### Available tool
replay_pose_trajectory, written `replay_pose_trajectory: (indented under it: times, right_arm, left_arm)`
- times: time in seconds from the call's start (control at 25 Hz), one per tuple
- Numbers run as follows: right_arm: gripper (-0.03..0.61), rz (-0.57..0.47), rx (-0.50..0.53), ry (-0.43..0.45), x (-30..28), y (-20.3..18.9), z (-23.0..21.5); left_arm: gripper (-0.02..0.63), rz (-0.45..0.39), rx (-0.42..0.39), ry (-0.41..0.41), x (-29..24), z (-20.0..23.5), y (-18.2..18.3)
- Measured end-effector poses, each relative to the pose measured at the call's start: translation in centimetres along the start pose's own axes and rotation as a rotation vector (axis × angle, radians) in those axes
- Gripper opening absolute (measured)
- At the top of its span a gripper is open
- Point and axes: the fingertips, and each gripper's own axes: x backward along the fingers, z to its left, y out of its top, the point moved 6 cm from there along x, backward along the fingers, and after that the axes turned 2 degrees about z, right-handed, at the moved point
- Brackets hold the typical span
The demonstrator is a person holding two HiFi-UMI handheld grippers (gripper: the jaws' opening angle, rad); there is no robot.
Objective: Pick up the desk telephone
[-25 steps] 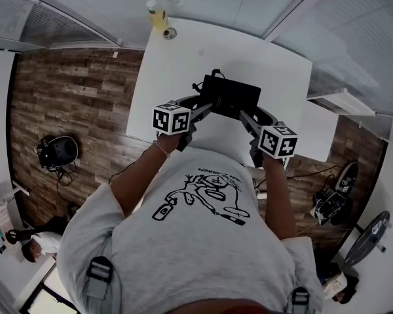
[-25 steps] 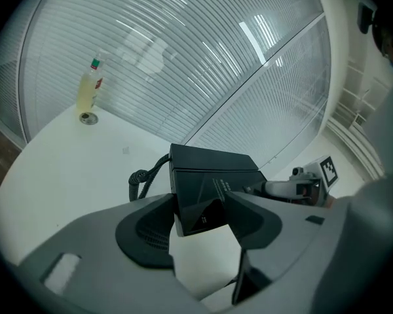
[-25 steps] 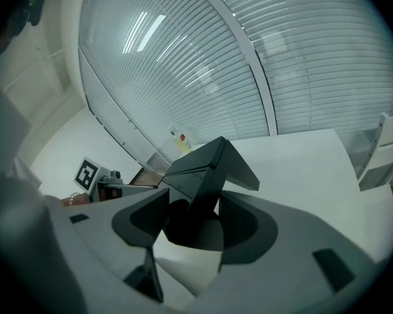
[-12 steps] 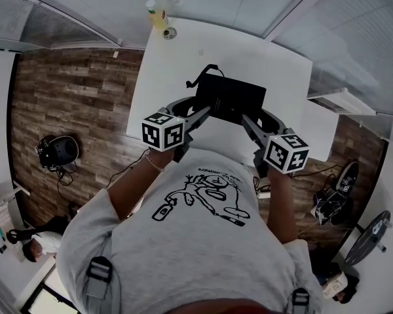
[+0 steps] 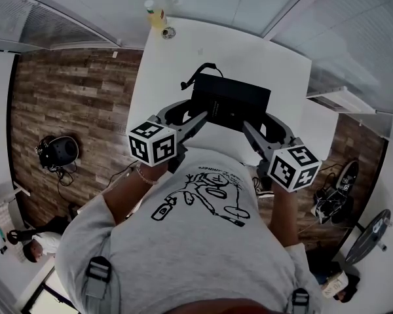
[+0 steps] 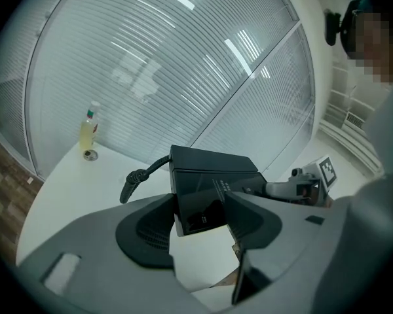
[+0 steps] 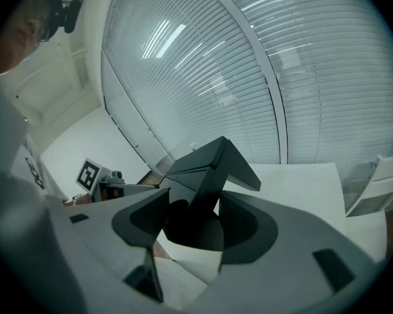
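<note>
Two-sided hold: left gripper (image 5: 191, 115) is clamped on the near left corner of the desk telephone (image 5: 230, 102); right gripper (image 5: 261, 124) is clamped on its right edge.
Left jaws: closed onto the glossy black body, one pad on each side of the corner.
Right jaws: closed across a sloping edge, and the body fills the gap.
Telephone position: between the grippers, over the white table (image 5: 183, 57). It looks clear of the top, but contact cannot be ruled out.
Reason for hold (judged): the body is wide and flat, so a grip on each side keeps it level and stops it pivoting.
Cord (image 5: 195, 74): curls off the far left corner; where it ends is unclear.
Hidden: underside unseen, no keypad or handset made out, and the person's torso covers the near table edge.
Bottle (image 5: 156, 15): at the far table corner, well apart.
</note>
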Motion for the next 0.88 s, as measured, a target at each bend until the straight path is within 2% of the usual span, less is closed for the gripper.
replay_pose_trajectory:
  times: [0.36,0.88]
  right_arm:
    - [0.23,-0.051,0.062,0.002,3.5,2.6,3.1]
    - [0.229,-0.064,0.075,-0.004,4.0,3.2,3.9]
  left_arm:
    - [0.239,-0.057,-0.055,-0.004,3.2,-3.6,2.6]
    - [0.239,-0.071,-0.066,-0.005,3.8,-4.1,3.1]
